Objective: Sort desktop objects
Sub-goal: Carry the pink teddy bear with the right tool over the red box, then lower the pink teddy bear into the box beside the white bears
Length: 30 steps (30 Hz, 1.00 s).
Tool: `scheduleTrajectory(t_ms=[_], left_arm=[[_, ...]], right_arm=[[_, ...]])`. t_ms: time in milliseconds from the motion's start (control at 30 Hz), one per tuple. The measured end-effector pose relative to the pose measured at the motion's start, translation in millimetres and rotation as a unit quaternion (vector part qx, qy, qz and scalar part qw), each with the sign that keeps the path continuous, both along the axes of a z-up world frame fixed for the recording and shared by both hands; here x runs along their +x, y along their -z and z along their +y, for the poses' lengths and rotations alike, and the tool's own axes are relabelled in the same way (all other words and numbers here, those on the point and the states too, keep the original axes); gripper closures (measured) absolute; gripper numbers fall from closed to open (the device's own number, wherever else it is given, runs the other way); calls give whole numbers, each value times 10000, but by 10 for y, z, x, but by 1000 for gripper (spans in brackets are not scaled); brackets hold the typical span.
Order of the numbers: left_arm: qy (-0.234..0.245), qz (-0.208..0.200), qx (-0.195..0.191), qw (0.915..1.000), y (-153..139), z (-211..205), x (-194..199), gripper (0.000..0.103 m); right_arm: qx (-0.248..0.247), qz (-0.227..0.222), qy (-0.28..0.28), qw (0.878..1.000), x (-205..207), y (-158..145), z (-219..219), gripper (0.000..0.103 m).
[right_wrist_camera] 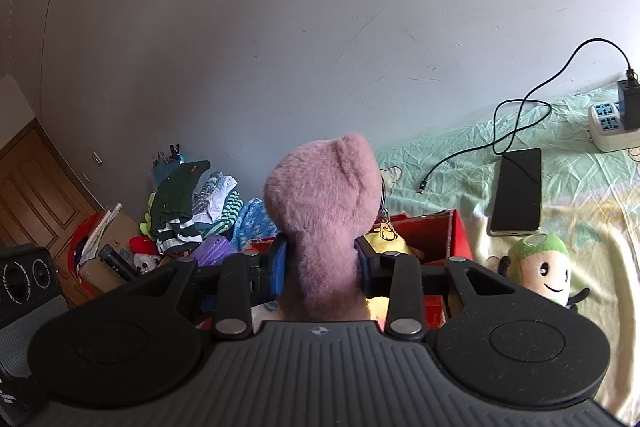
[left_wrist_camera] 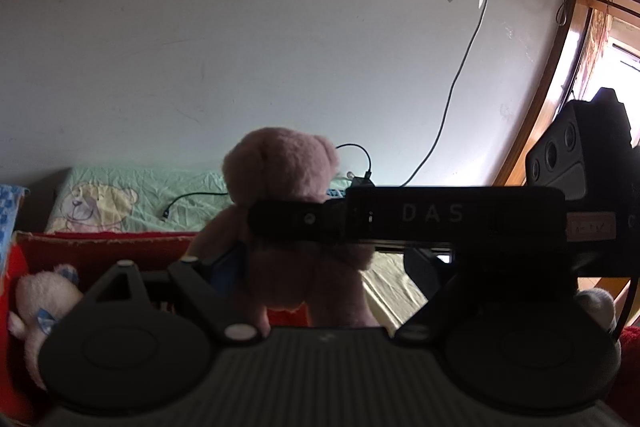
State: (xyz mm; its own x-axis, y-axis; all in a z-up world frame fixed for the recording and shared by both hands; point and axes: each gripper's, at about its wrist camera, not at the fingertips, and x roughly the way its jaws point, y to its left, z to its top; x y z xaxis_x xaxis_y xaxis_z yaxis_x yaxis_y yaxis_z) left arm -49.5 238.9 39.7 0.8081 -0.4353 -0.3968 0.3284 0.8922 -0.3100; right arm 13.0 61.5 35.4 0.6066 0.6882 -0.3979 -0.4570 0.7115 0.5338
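1. The right hand-held gripper (right_wrist_camera: 322,263) is clenched on a pink plush bear (right_wrist_camera: 326,223). Its two blue pads (right_wrist_camera: 280,265) press against the toy's body from either side, just below the head.
2. The pink plush bear is held upright, clear of the bed, with its back toward the right wrist camera. A metal key ring (right_wrist_camera: 385,223) hangs at its right side.
3. Directly behind and below the bear stands a red box (right_wrist_camera: 440,233). A yellow plush item (right_wrist_camera: 386,245) lies inside it.
4. In the left wrist view, the same bear (left_wrist_camera: 288,219) appears between the fingers of the left hand-held gripper (left_wrist_camera: 320,267). The right gripper's black finger (left_wrist_camera: 300,221) crosses in front of the bear at neck height.
5. The left hand-held gripper is released: its jaws stand apart, and its blue pad (left_wrist_camera: 224,267) sits beside the bear's body; the shadow there leaves contact unclear.
6. A pale pink plush toy (left_wrist_camera: 36,311) with a blue checked bow lies at the lower left of the left wrist view, against the red box (left_wrist_camera: 100,247).
7. The bed carries a green sheet (right_wrist_camera: 460,155) printed with cartoon bears. On the sheet lie a black phone (right_wrist_camera: 518,191), a black cable (right_wrist_camera: 516,123) and a white power strip (right_wrist_camera: 612,125) with a black charger plugged in.
8. A green and cream plush toy (right_wrist_camera: 542,267) with a smiling face rests on the sheet, near the right side of the red box.
9. A pile of folded clothes (right_wrist_camera: 192,203) sits at the left in the right wrist view, beyond the box.
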Motion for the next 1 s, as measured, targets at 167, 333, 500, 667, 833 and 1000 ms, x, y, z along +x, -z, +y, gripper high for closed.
scheduleTrajectory(t_ms=[167, 333, 500, 667, 833, 1000], left_arm=[[-324, 99, 2, 9994, 82, 306, 25, 18], [-495, 416, 138, 9978, 323, 529, 121, 18], [-470, 836, 79, 9954, 574, 702, 259, 19], [-394, 1018, 117, 9939, 734, 775, 326, 19], [-454, 1176, 78, 9920, 859, 855, 419, 19], [-483, 1276, 5, 9907, 909, 924, 487, 17]], right_arm=[[-122, -110, -272, 9995, 100, 3, 419, 66], [-271, 37, -522, 9983, 225, 140, 771, 66], [-698, 250, -565, 9956, 312, 347, 1059, 67], [-1242, 495, -457, 9900, 377, 525, 1224, 67], [-1585, 543, -282, 9855, 416, 611, 1330, 67], [-1726, 584, 55, 9832, 497, 708, 1419, 67]])
